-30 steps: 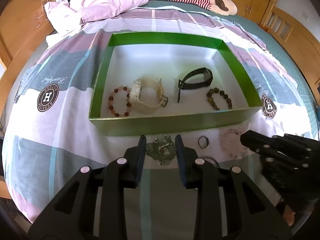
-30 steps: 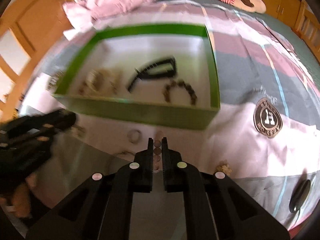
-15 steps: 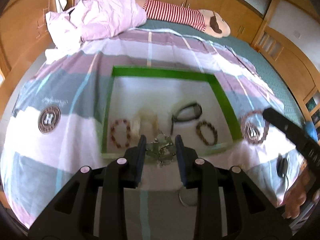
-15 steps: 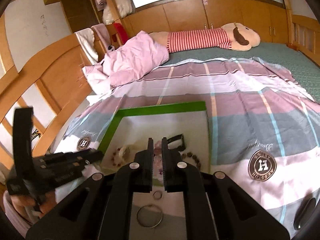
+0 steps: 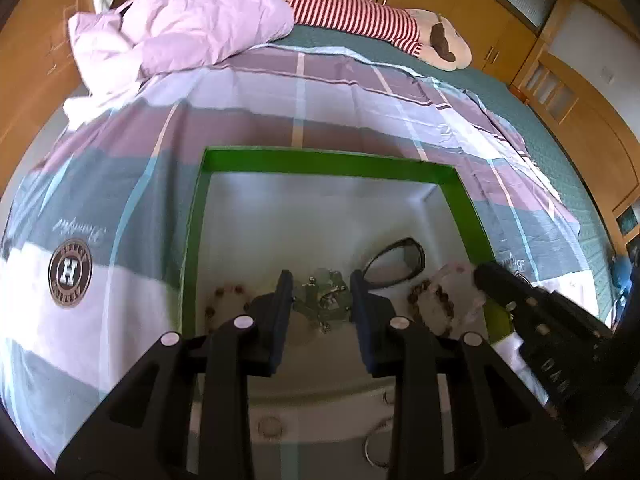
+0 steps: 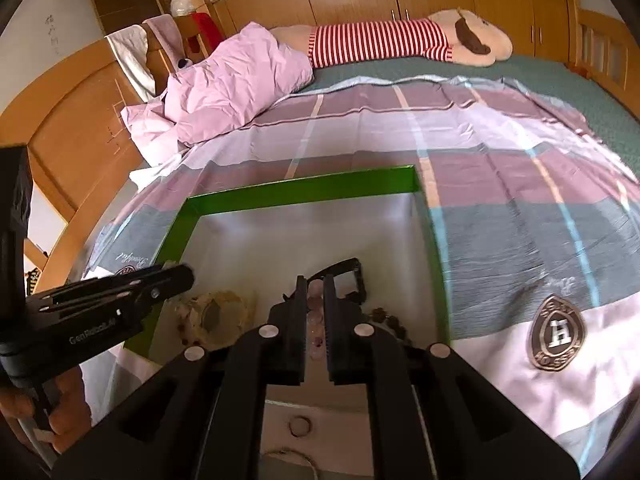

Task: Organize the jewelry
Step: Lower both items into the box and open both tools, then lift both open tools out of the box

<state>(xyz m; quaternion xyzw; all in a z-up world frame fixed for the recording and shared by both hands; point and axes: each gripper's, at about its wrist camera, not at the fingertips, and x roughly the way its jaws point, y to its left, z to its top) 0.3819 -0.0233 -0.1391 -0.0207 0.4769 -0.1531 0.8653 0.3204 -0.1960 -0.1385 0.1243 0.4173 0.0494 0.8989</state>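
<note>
Left wrist view: left gripper (image 5: 320, 300) grips a silvery-green metal bracelet (image 5: 322, 298) over the green box (image 5: 320, 159); dark bead bracelet (image 5: 430, 300) right of its fingers.
Right wrist view: right gripper (image 6: 316, 312), nearly closed, pinches a pale pink bead bracelet (image 6: 316, 300) above the box; black watch (image 6: 352, 276) beyond fingertips.
Pose: both tilted downward, over the box.
Writing: "GenRobot" on left gripper; "H" crest (image 6: 558, 334) on bedsheet.

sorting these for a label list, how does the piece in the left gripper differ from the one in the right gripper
The left gripper holds a greenish metallic cluster piece, its fingers set wide apart around it. The right gripper pinches a pale pink bead bracelet, fingers nearly closed. The cluster looks tangled and dark; the bracelet is a translucent loop. Both hang over the green box.
</note>
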